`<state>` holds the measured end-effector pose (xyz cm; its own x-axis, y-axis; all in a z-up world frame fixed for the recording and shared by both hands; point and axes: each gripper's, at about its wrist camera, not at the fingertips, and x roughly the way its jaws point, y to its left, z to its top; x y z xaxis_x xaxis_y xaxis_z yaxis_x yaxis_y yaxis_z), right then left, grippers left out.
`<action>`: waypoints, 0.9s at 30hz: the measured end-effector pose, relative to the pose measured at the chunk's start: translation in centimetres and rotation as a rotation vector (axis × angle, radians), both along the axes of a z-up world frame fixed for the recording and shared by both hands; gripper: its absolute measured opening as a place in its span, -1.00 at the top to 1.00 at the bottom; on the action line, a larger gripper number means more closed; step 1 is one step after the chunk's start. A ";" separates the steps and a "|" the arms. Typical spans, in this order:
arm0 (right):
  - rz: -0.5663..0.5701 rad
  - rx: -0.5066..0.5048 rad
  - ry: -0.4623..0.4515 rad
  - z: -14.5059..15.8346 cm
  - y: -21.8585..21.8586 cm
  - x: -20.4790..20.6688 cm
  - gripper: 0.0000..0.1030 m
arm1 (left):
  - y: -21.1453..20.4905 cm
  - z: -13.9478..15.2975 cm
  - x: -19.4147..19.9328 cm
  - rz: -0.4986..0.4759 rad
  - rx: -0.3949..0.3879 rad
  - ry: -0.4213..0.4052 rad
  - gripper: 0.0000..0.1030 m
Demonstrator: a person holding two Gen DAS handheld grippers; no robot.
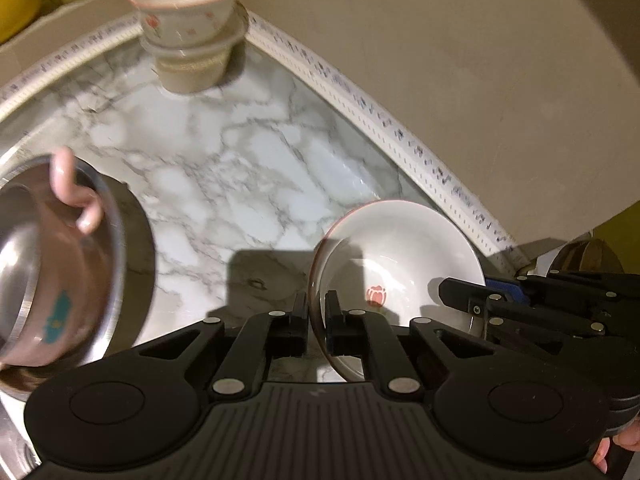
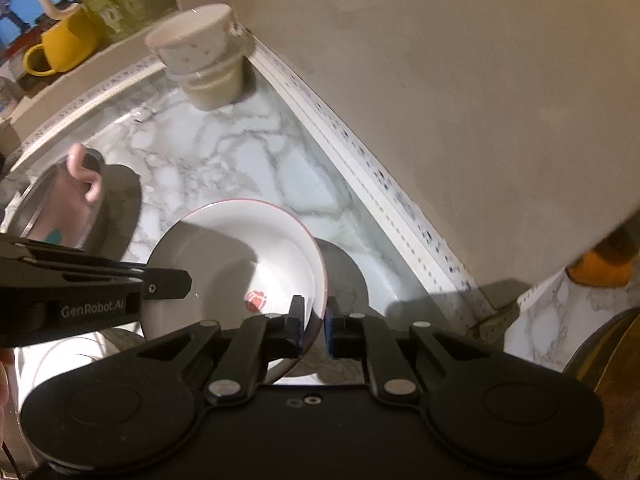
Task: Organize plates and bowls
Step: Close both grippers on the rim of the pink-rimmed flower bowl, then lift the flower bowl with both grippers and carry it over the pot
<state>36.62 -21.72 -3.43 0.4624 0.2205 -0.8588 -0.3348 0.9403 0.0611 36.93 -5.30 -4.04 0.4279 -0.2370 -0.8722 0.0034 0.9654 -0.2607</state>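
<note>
Both claws [image 1: 316, 312] clamped on plate [image 1: 404, 256] rim

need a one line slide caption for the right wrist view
Both tools, right and left, clamp opposite rims of a white plate above the marble counter, with stacked bowls in the corner.

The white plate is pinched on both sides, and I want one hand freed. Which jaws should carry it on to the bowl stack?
Probably the right gripper: the bowl stack stands beyond the plate toward the wall corner. The left gripper holds the opposite rim. It's close.
</note>
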 end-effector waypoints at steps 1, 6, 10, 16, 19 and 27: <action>0.007 0.000 -0.009 0.5 0.3 -0.1 0.80 | 0.4 0.5 -0.2 0.008 0.003 -0.004 0.87; 0.049 0.018 -0.037 3.2 2.1 -0.4 0.80 | 2.8 3.1 -1.2 0.049 0.007 -0.037 0.87; 0.104 0.020 -0.072 5.5 4.4 -0.8 0.80 | 5.3 5.3 -2.3 0.092 0.029 -0.076 0.87; 0.183 0.036 -0.126 8.1 8.6 -1.1 0.80 | 9.8 7.7 -4.0 0.175 0.055 -0.115 0.87; 0.229 0.043 -0.144 8.6 10.9 -1.3 0.80 | 12.1 8.5 -4.8 0.220 0.070 -0.125 0.87; 0.314 0.070 -0.153 8.8 17.5 -1.8 0.81 | 18.2 8.2 -6.5 0.338 0.104 -0.109 0.86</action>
<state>34.77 -4.25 5.36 0.4848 0.4284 -0.7625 -0.6174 0.7852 0.0486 30.42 12.92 4.20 0.5588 0.0208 -0.8290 -0.2975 0.9382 -0.1770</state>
